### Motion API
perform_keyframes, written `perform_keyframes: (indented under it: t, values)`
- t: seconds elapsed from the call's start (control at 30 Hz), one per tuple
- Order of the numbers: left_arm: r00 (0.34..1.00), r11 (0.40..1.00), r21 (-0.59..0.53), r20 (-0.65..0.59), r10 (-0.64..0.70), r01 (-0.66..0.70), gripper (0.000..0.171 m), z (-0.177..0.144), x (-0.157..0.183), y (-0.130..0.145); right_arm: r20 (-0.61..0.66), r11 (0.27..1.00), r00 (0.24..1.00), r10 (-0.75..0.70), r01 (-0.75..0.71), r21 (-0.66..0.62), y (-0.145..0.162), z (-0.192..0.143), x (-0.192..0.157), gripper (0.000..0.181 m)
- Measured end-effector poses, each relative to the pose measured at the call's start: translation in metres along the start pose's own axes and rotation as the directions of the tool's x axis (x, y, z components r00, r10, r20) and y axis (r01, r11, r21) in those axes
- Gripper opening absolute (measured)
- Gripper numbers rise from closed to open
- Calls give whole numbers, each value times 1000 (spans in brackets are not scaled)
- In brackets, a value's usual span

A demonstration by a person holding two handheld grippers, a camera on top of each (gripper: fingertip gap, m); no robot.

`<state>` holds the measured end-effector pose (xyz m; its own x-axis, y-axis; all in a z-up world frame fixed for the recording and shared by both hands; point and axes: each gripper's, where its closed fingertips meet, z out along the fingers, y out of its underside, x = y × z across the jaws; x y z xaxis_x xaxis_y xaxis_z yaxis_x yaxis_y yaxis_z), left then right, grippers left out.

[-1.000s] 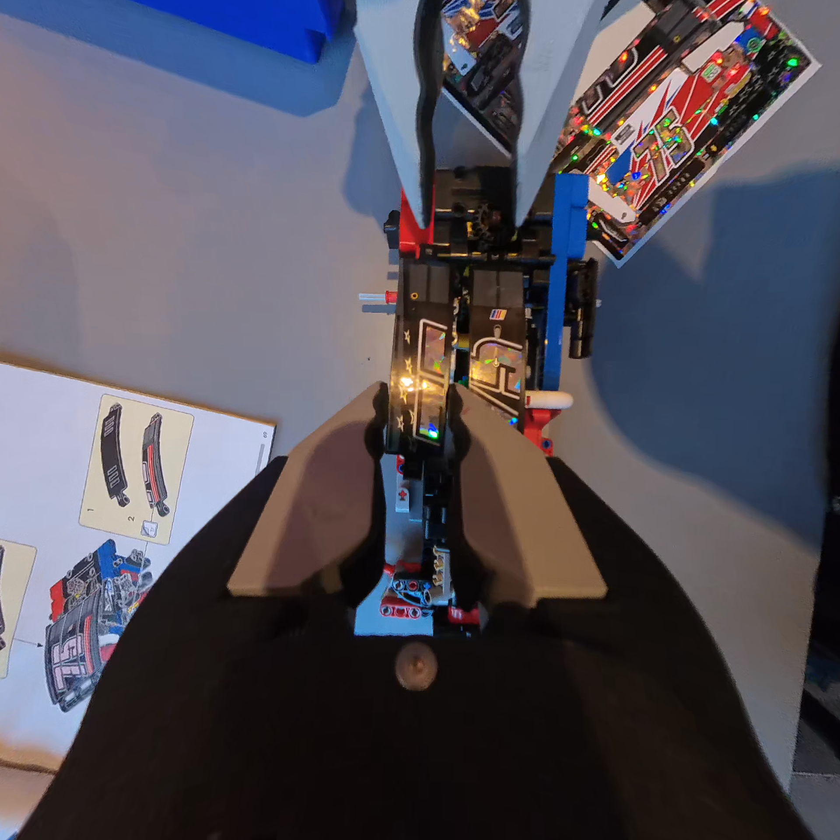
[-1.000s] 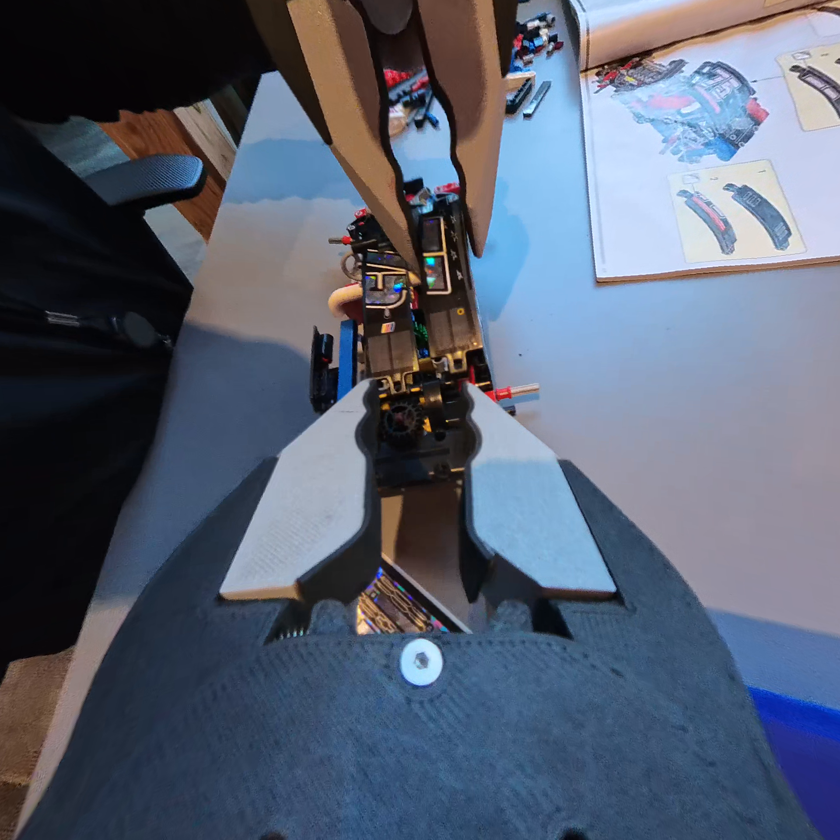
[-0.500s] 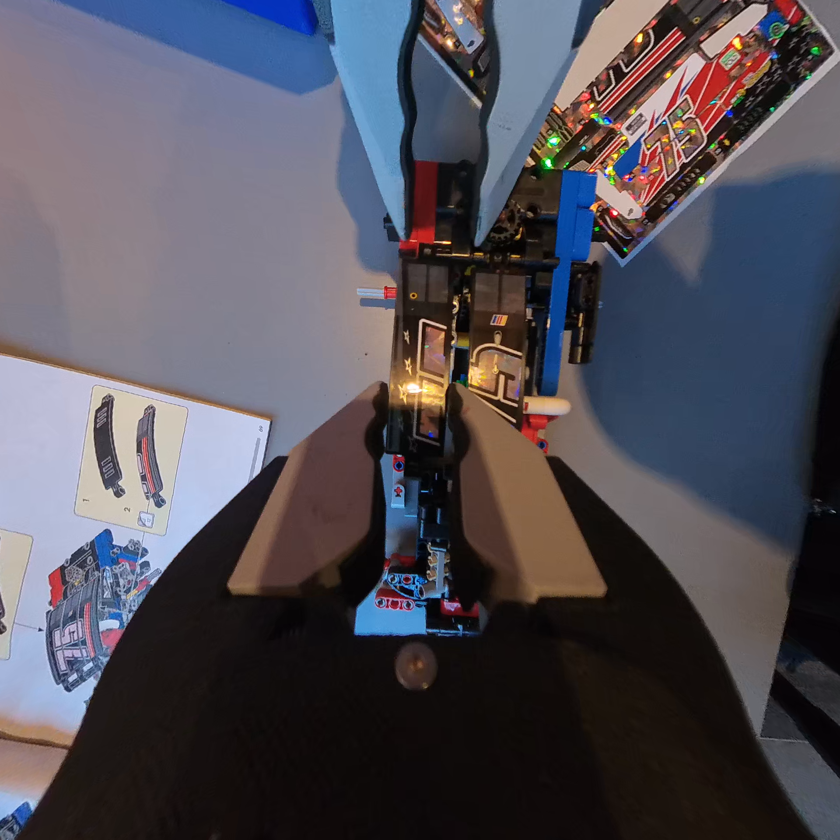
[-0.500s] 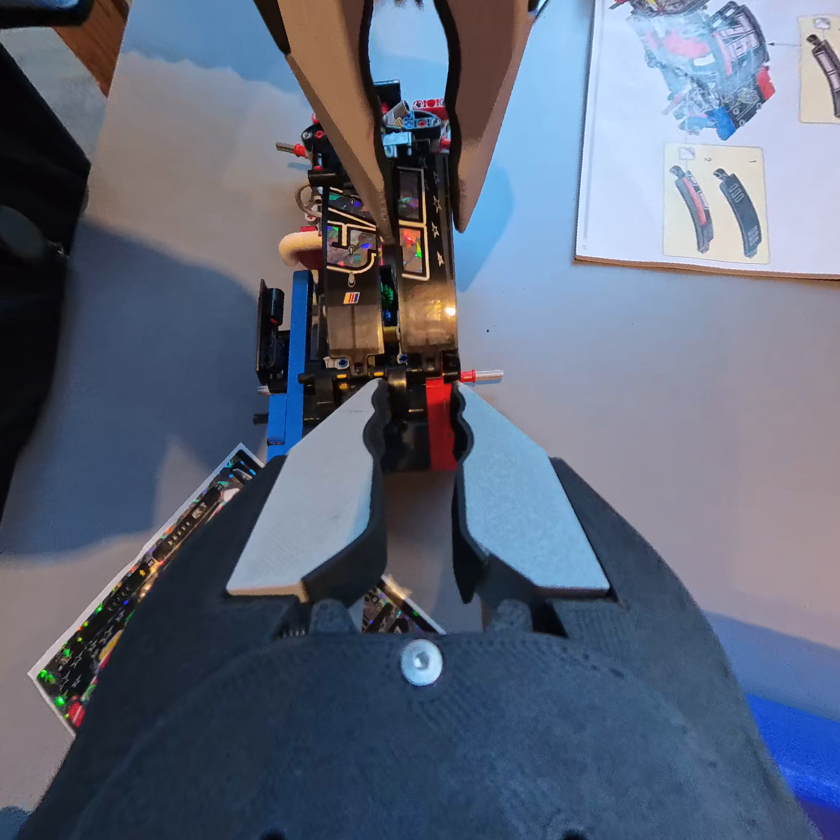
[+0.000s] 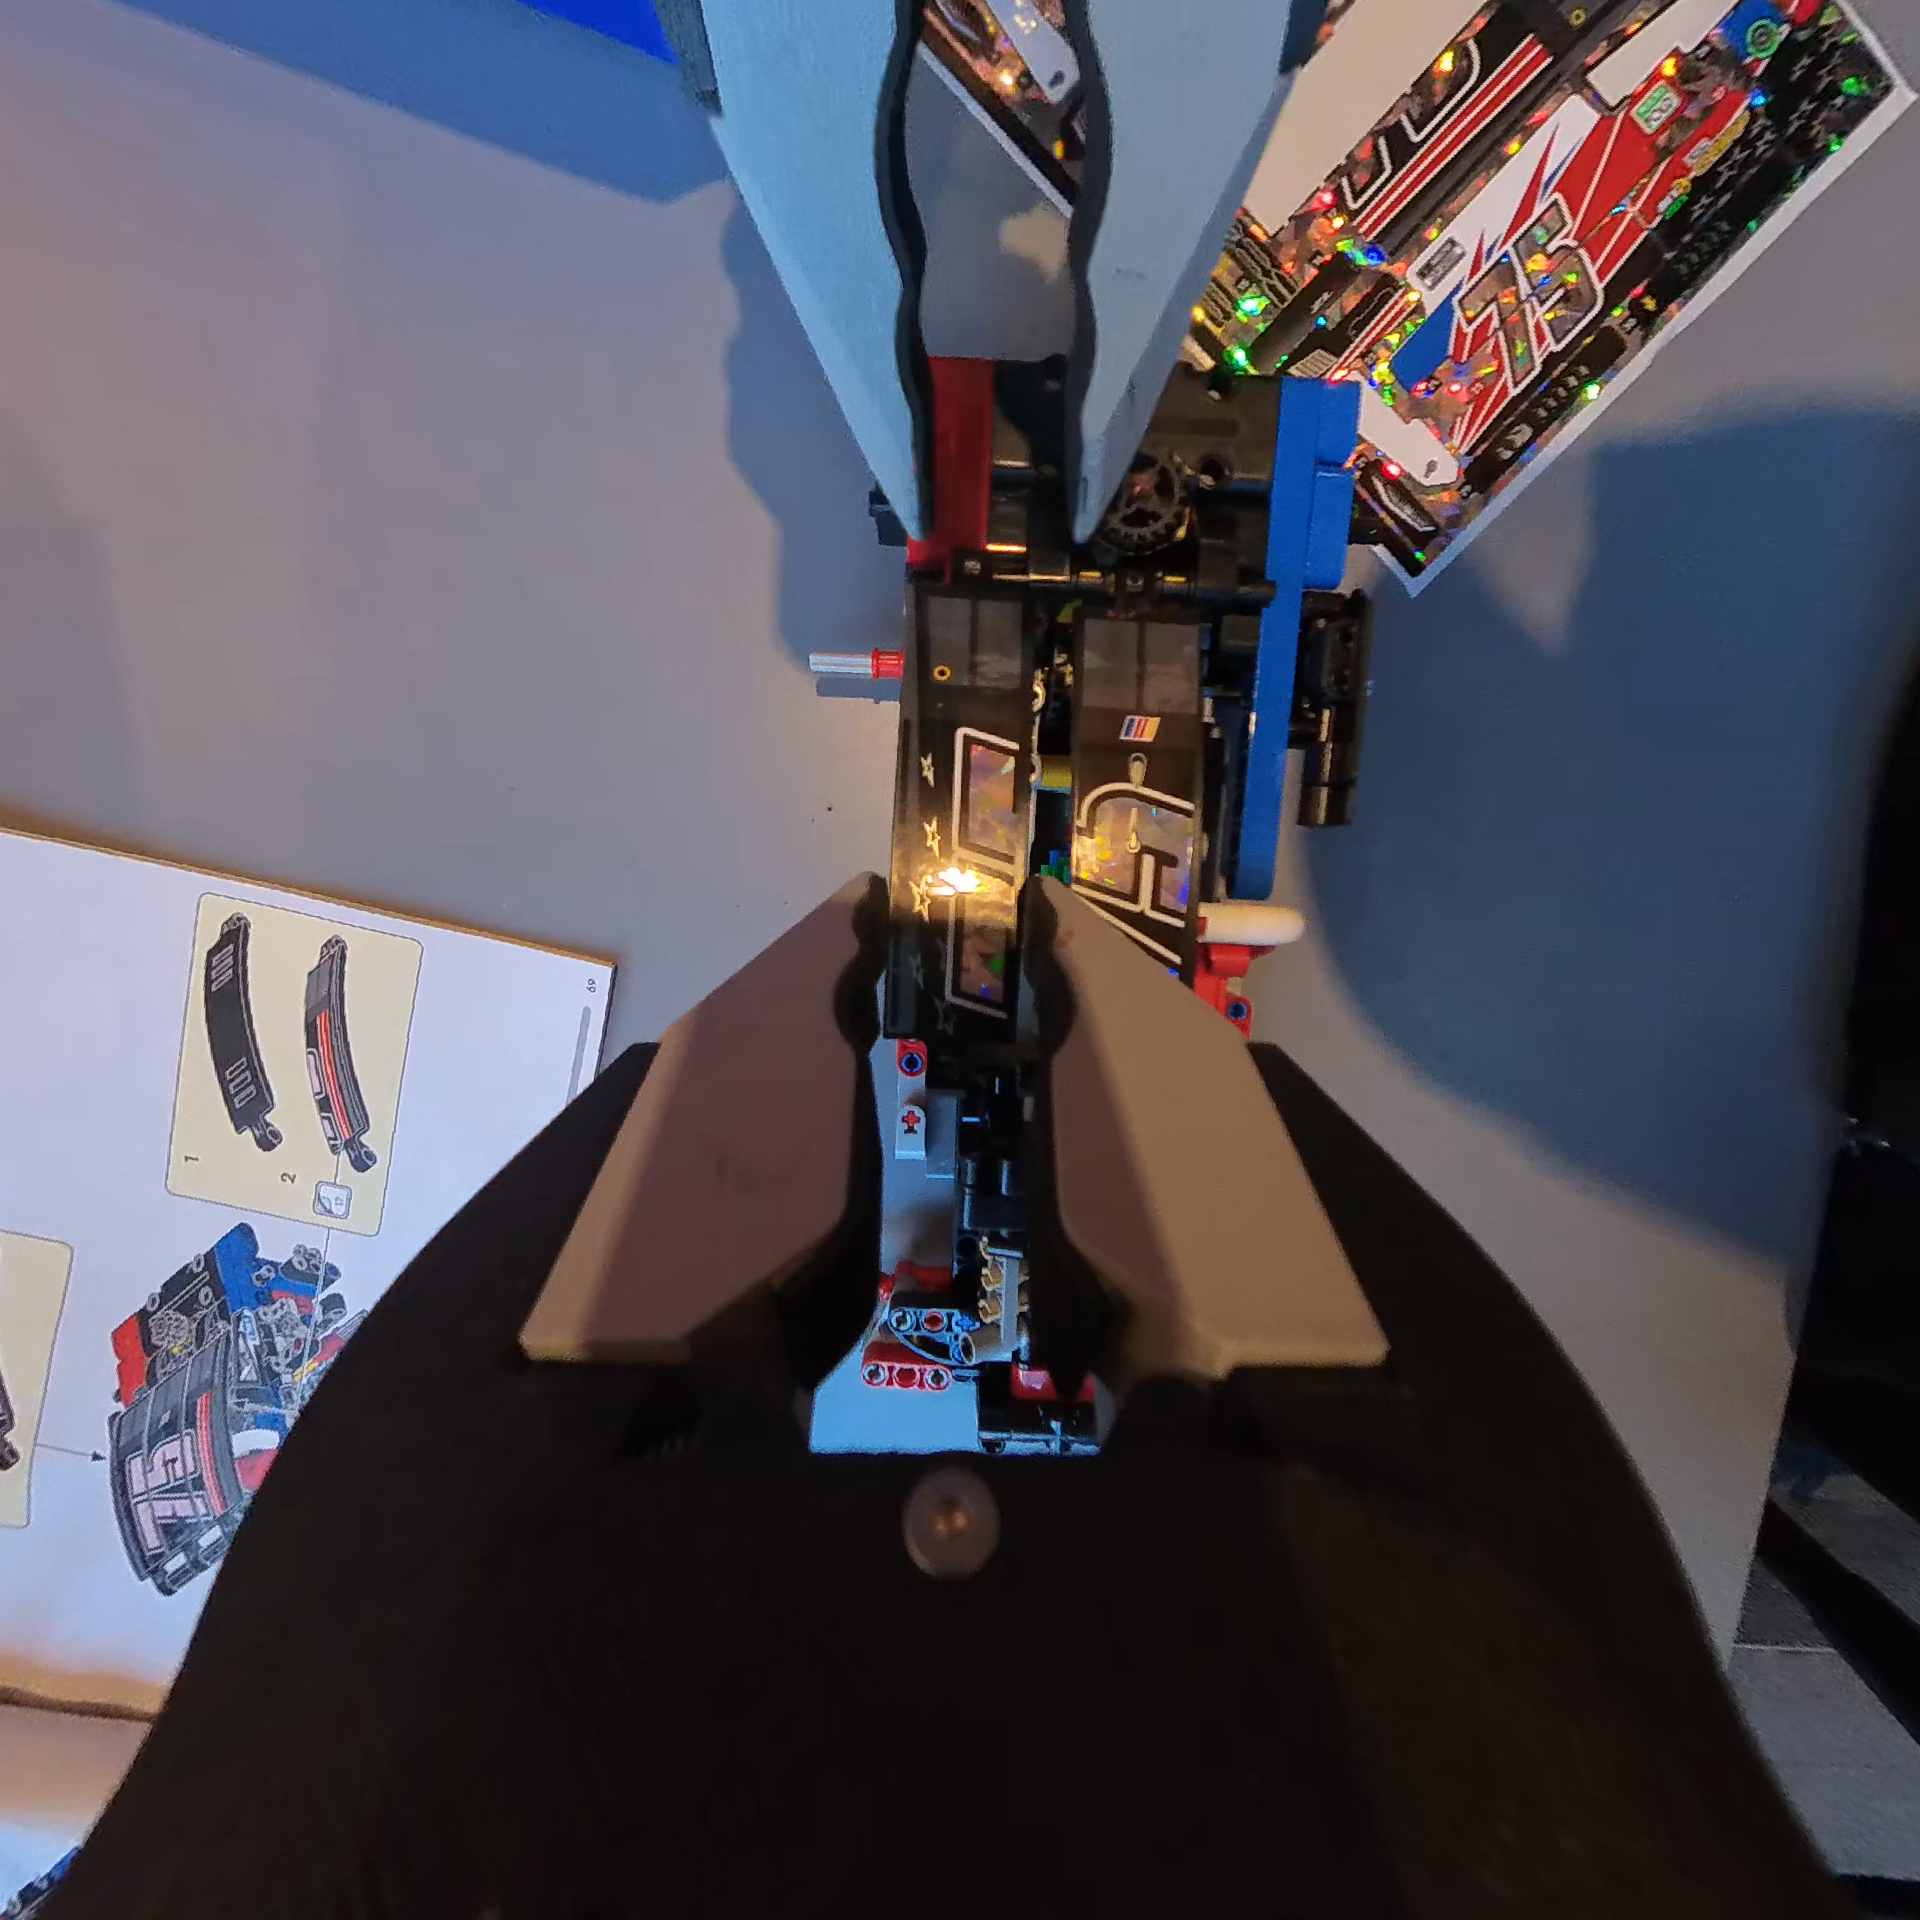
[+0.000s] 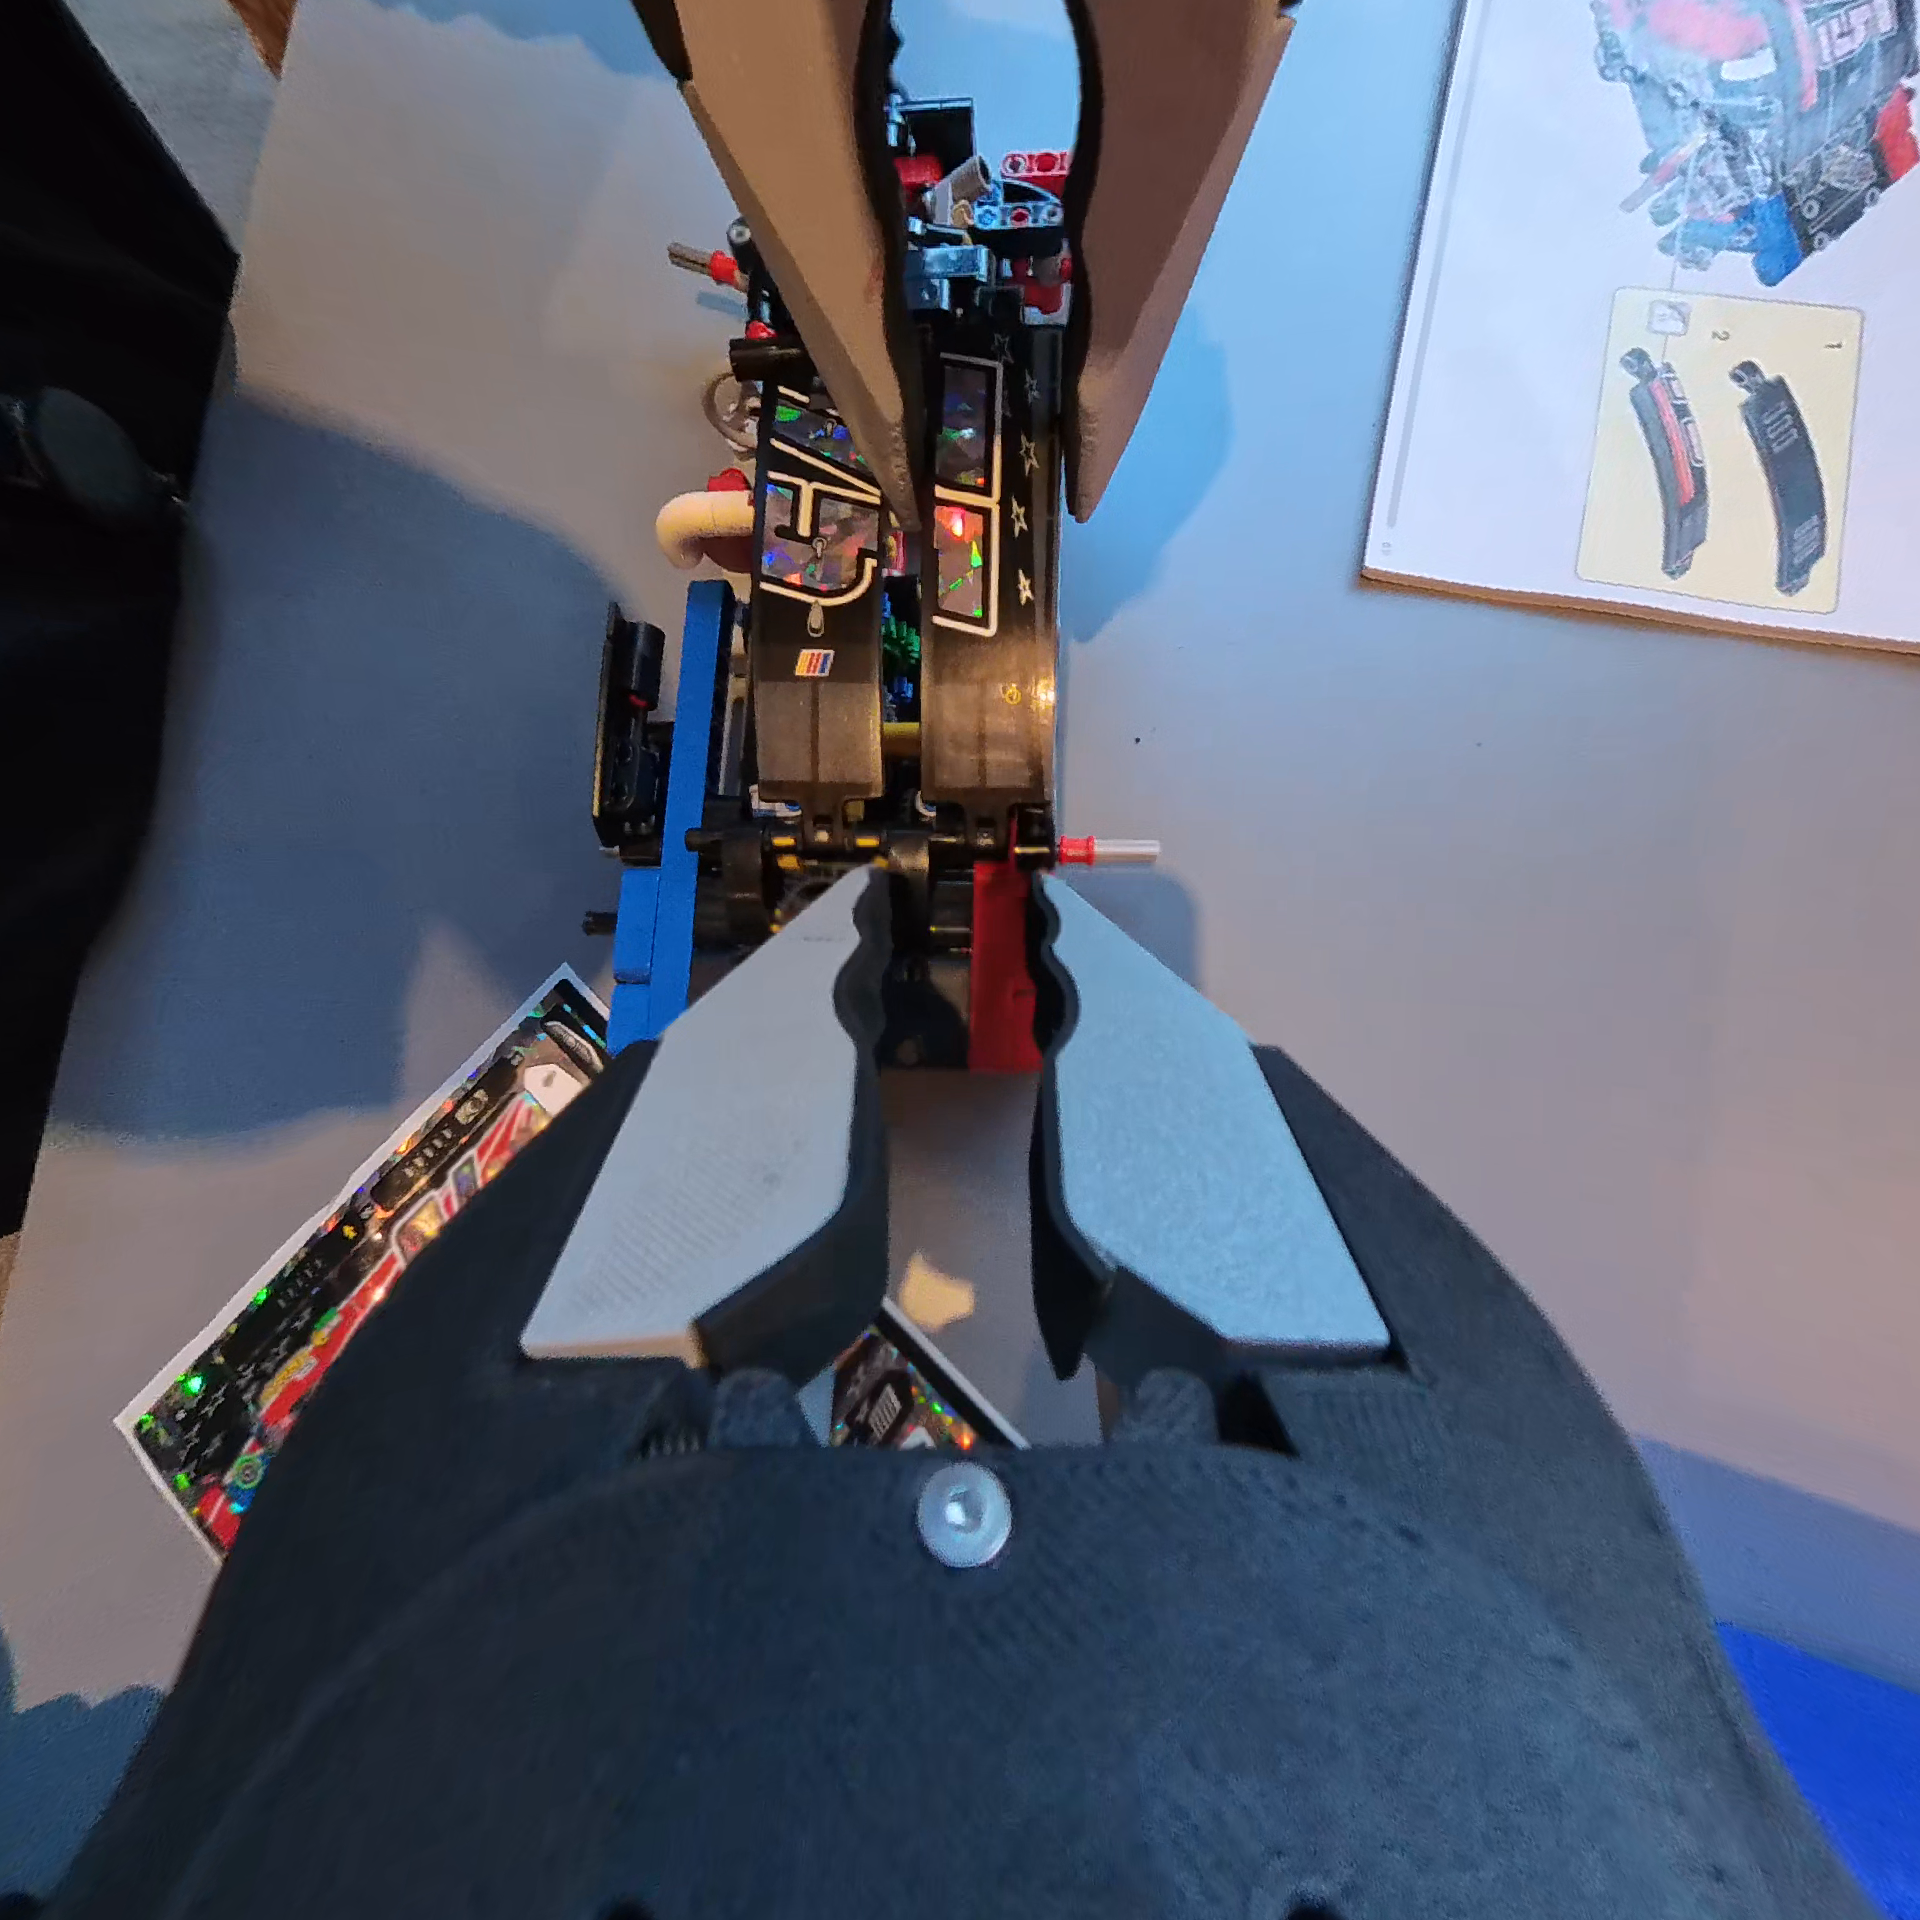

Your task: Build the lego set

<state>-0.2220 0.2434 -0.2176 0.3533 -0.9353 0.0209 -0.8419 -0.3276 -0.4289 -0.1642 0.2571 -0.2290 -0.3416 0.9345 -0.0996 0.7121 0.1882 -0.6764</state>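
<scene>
A lego car model (image 5: 1081, 748) of black, red and blue parts stands on the grey table, with two black curved panels bearing shiny stickers on top. My left gripper (image 5: 954, 914) is shut on the left curved panel (image 5: 961, 831) at its near end. My right gripper (image 6: 951, 904) is shut on the model's opposite end, on a black and red block (image 6: 977, 966). The model also shows in the right wrist view (image 6: 894, 665). Each gripper shows across from the other: the right one in the left wrist view (image 5: 992, 488), the left one in the right wrist view (image 6: 987, 488).
An open instruction booklet (image 5: 260, 1195) lies left of the model, and shows in the right wrist view (image 6: 1683, 364). A shiny sticker sheet (image 5: 1558, 249) lies under the right gripper's side (image 6: 343, 1278). A blue box edge (image 6: 1849, 1745) is at the lower right. My hands' fingertips stand some 7 cm from each other.
My right gripper shifted sideways along the model's end from the gear area to the red and black block and closed on it. My left gripper kept its hold on the curved panel.
</scene>
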Motion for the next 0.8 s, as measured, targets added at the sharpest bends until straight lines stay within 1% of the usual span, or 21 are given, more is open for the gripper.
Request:
perform_keyframes:
  t: [0.2, 0.4, 0.47, 0.53, 0.7, 0.8]
  values:
    - [1000, 1000, 0, -15, 1, -1, 23, 1, 1, 0, 22, 1000, 1000, -3, 3, -9, -2, 1, -1, 23]
    - [1000, 1000, -19, -23, 9, -9, 23, 1, 1, 1, 42, 991, 998, -54, 59, -117, -2, 4, -2, 24]
    - [1000, 1000, -22, -25, 12, -13, 23, 1, 1, 1, 28, 984, 997, -77, 81, -156, -2, 4, -1, 24]
    - [999, 999, -31, -30, 14, -15, 23, 1, 1, 1, 7, 978, 995, -97, 96, -184, -2, 4, 1, 29]
    - [1000, 999, -51, -30, -3, 1, 23, 2, 1, 3, 11, 977, 993, -114, 114, -180, -4, 5, 0, 28]
    - [999, 999, -38, -29, -31, 30, 23, 4, 0, 5, 12, 980, 993, -119, 120, -162, -5, 6, 0, 28]
